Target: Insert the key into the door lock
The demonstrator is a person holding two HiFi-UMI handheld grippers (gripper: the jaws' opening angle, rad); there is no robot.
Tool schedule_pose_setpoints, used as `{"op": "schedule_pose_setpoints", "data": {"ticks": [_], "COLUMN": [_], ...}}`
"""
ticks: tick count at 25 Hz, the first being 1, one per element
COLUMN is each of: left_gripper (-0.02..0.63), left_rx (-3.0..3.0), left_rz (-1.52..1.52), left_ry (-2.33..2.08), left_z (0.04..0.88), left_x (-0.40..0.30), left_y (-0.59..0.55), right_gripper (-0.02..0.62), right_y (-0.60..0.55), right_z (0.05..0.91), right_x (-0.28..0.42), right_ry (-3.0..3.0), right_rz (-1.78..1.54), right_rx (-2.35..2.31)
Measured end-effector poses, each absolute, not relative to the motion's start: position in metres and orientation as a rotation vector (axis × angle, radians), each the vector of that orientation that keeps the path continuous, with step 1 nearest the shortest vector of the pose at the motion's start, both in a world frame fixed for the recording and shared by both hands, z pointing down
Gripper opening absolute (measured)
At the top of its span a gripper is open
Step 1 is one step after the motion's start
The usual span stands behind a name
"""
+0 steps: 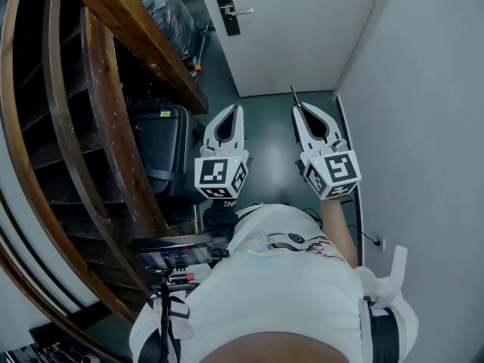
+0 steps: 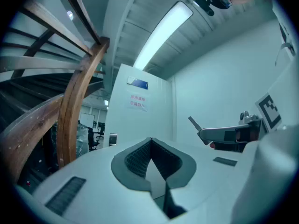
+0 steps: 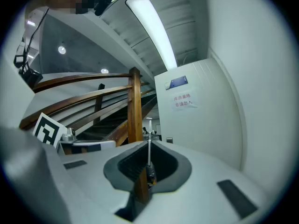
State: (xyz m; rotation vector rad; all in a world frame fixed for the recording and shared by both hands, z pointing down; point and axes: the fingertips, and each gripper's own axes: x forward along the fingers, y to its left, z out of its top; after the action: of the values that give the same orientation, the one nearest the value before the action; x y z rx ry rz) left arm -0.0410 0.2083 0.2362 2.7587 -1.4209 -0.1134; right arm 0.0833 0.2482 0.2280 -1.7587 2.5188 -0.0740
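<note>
The key [image 3: 149,171] is held clamped between the closed jaws of the right gripper [image 1: 297,109]. Its thin blade is seen poking out towards 12 o'clock, while its head is hard to make out deep between the pads. The door lock [image 1: 227,12] is spotted at 11 o'clock, well apart, on the white door [image 1: 302,29]. At 9 o'clock, the left gripper [image 1: 238,109] is closed on nothing. A wooden stair rail [image 1: 106,104] is cut off at the left edge.

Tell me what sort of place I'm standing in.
Probably an office-building hallway beside a stairway: a curved brown wooden staircase on the left, a white door with a dark metal lock plate ahead, a plain white wall on the right.
</note>
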Motion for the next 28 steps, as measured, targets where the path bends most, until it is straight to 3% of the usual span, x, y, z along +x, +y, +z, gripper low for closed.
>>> {"op": "schedule_pose_setpoints", "data": {"ticks": [28], "left_gripper": [0.002], "left_rx": [2.663], "left_rz": [-0.020], "left_ry": [-1.454], "left_z": [0.275], "left_x": [0.001], "left_y": [0.226], "right_gripper": [0.026], "right_y": [0.257], "right_z": [0.269], "right_x": [0.108], "right_ry": [2.625], "right_rz": [-0.232], "right_rx": [-1.650]}}
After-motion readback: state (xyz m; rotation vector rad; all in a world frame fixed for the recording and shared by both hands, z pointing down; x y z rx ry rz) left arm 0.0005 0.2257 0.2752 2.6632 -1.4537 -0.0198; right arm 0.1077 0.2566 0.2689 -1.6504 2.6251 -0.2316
